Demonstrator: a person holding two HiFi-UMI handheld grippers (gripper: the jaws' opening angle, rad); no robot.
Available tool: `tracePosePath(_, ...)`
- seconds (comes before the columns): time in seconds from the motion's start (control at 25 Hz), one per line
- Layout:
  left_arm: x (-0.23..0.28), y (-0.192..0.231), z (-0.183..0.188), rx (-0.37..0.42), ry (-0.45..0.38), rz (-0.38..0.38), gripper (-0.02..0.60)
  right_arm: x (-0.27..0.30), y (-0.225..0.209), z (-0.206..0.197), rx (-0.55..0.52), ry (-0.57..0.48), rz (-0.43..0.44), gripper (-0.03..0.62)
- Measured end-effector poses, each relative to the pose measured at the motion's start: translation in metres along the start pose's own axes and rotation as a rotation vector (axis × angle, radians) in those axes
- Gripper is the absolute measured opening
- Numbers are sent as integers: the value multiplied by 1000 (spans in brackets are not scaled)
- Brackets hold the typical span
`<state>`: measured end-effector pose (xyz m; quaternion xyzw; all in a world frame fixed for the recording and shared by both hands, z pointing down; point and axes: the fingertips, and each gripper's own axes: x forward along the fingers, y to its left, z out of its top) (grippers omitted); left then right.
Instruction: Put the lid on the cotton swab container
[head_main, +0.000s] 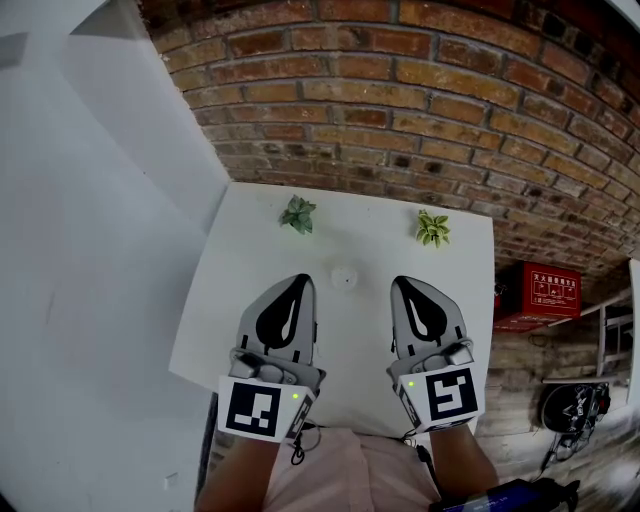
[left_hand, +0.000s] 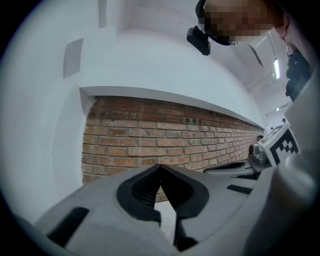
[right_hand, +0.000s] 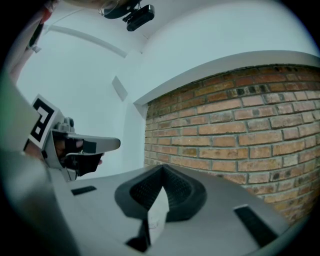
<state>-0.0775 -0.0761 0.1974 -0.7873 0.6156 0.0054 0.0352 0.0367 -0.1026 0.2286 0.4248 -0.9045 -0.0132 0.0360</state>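
Note:
In the head view a small round white container (head_main: 343, 276) stands on the white table (head_main: 240, 300), between and a little beyond the two grippers. Whether its lid is on cannot be told at this size. My left gripper (head_main: 300, 280) hovers over the table left of it, jaws shut and empty. My right gripper (head_main: 398, 283) hovers right of it, also shut and empty. In the left gripper view the left gripper (left_hand: 160, 166) points up at the brick wall with its tips together. The right gripper (right_hand: 162, 168) in the right gripper view does the same. The container is hidden in both gripper views.
Two small potted plants (head_main: 298, 214) (head_main: 432, 228) stand near the table's far edge, against a brick wall (head_main: 420, 110). A red box (head_main: 540, 292) sits on the floor right of the table. A white wall (head_main: 90, 250) borders the table's left side.

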Motion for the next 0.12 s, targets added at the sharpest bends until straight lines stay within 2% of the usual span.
tracePosePath(0.12, 0, -1, 0, 2, 0, -1, -2, 0, 0, 0, -3, -6, 1, 5)
